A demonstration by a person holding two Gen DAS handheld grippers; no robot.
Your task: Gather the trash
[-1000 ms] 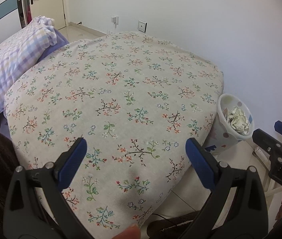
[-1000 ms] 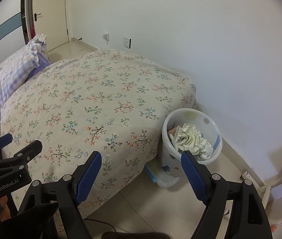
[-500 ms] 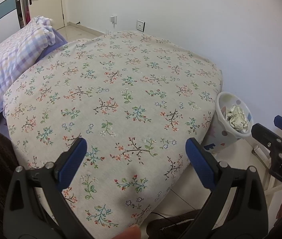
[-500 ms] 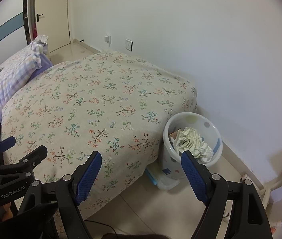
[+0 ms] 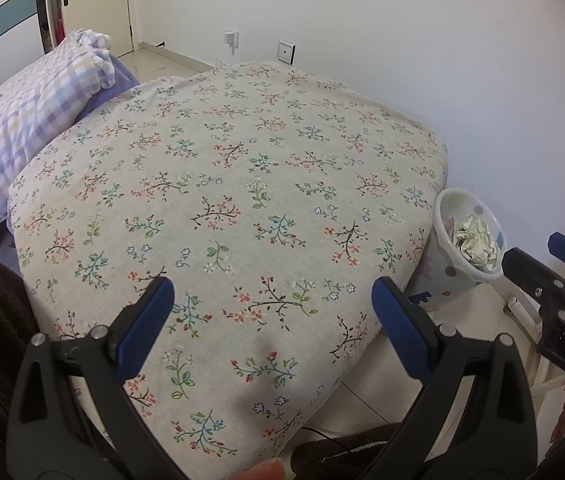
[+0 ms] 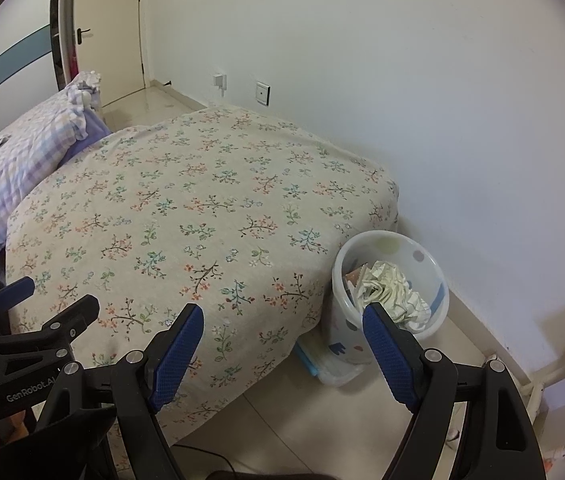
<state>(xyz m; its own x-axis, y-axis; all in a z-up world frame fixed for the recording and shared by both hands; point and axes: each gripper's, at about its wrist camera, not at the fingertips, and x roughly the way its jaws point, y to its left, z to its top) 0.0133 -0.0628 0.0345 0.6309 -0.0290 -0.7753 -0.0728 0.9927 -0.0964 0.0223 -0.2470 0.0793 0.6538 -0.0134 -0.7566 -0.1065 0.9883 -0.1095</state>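
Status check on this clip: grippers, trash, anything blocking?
Left hand-held gripper open, empty, over quilt. Right hand-held gripper open, empty. Crumpled paper already in bin beside bed. No loose trash visible on quilt; nothing blocking.

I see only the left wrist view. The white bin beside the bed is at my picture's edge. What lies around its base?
Observer: In the right wrist view, the bin stands on the floor, and a clear flat container with a blue edge sticks out from under the floral quilt next to its base.
Operator: What is inside the bin?
Observer: Crumpled pale paper fills it near the rim, with a brownish piece behind it.
Operator: Is the right gripper holding anything?
Observer: No. The right gripper is open and nothing is between its fingers.
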